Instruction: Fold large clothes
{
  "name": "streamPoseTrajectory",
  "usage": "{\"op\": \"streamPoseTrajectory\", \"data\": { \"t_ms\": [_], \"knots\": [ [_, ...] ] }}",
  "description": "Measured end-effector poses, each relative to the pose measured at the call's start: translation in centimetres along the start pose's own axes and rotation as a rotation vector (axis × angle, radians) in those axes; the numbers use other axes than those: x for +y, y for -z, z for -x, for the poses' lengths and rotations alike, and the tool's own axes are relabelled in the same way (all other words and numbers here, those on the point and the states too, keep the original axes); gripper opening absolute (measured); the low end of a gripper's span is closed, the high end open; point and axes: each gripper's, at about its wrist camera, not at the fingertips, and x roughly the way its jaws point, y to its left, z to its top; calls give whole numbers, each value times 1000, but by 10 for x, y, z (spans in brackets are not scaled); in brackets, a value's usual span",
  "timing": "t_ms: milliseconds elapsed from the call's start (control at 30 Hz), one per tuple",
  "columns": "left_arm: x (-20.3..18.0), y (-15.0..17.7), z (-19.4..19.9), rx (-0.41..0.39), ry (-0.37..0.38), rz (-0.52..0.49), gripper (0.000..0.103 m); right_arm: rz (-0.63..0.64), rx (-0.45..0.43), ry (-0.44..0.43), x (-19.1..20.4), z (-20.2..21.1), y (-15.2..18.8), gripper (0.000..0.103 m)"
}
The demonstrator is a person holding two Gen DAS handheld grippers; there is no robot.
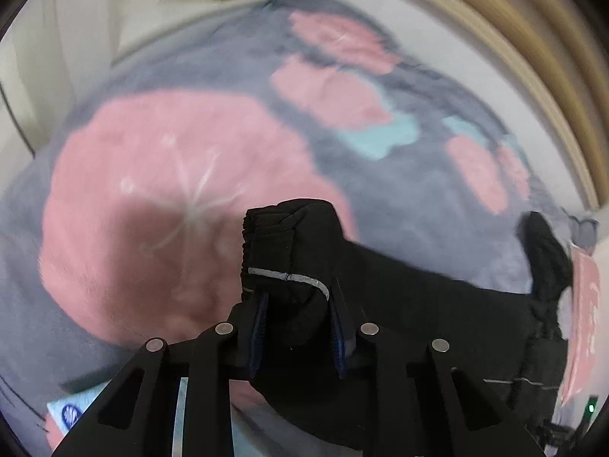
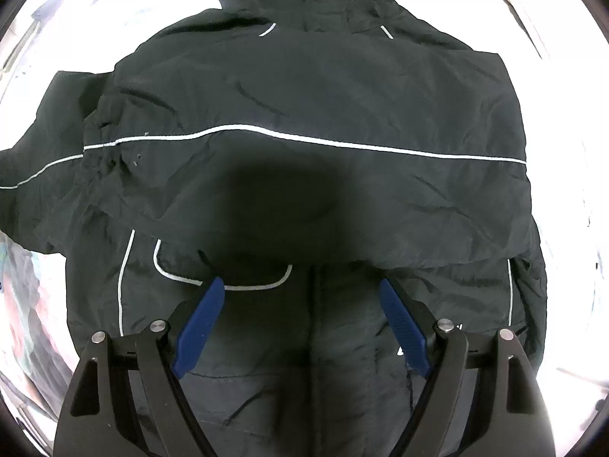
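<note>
Progress: early; jacket lies spread on a patterned blanket, one sleeve already crossing the body, the other not yet folded in.
Left gripper: jaws nearly together, pinching the cuff of a sleeve.
Right gripper: jaws spread wide above the jacket's lower front, holding nothing.

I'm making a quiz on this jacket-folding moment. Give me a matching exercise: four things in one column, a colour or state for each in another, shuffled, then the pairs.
Things:
1. left gripper
2. right gripper
3. jacket piping
4. blanket

Colours or states:
A. white line
B. grey with pink patches
C. open above the jacket
D. shut on the jacket cuff

Pairs: 1-D, 2-C, 3-A, 4-B
</note>
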Motion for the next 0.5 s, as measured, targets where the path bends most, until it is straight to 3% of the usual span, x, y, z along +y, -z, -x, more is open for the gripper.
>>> {"op": "streamPoseTrajectory", "data": {
  "t_ms": [100,233,300,500],
  "knots": [
    [-35,1,24,-43,48,-64,28,-5,-2,-19,-5,1,-2,85],
    [-113,16,47,-59,132,-231,28,2,-6,-57,-7,1,-4,85],
    [-154,28,50,-53,161,-323,28,12,-8,-60,-7,1,-5,85],
    [-287,77,45,24,358,-544,28,7,-9,-88,-28,-8,-3,85]
  ]
}}
